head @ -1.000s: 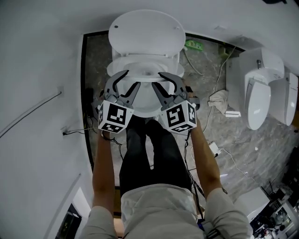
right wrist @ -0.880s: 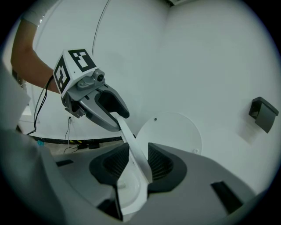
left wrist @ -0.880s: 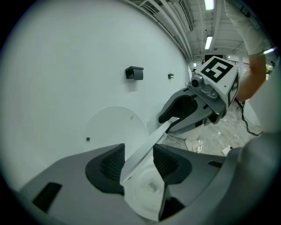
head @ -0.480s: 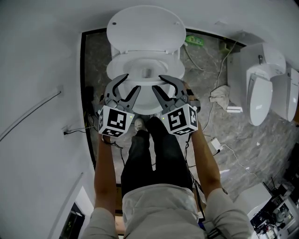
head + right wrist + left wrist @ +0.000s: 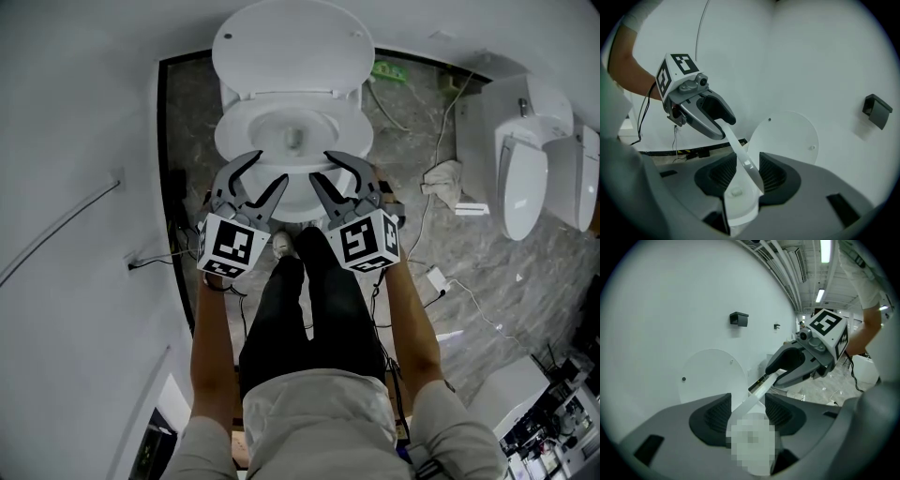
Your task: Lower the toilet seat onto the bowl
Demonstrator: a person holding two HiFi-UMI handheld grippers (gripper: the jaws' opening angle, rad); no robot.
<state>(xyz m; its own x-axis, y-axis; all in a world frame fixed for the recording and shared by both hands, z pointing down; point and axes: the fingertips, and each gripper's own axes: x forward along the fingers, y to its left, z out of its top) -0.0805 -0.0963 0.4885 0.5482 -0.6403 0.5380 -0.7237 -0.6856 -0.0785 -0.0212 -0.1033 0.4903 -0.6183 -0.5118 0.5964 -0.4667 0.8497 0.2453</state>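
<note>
Lying low over the bowl [image 5: 310, 153], the white toilet seat [image 5: 234, 133] has its front edge running between the jaws of both tongs, while its round lid [image 5: 286, 47] stands raised against the wall [image 5: 75, 141] behind; whether the seat already rests on the rim cannot be told. The left gripper [image 5: 270, 165] holds its jaws wide, with the thin edge of the seat passing between the ribbed pads and a gap on each side, and these jaws have just been opening. The right gripper [image 5: 320, 165] is also spread, somewhat less wide, and has likewise just been opening; the seat edge lies loose between its pads too. Each gripper view shows the other gripper across the same white strip. Just below the tongs, the person's dark trouser legs [image 5: 300, 309] and a light shoe [image 5: 281, 244] stand at the foot of the toilet on a grey stone floor [image 5: 192, 131]. Further right lie a crumpled cloth [image 5: 441, 202] and loose cables [image 5: 441, 122], and beyond them stands a second white toilet [image 5: 525, 187].
</note>
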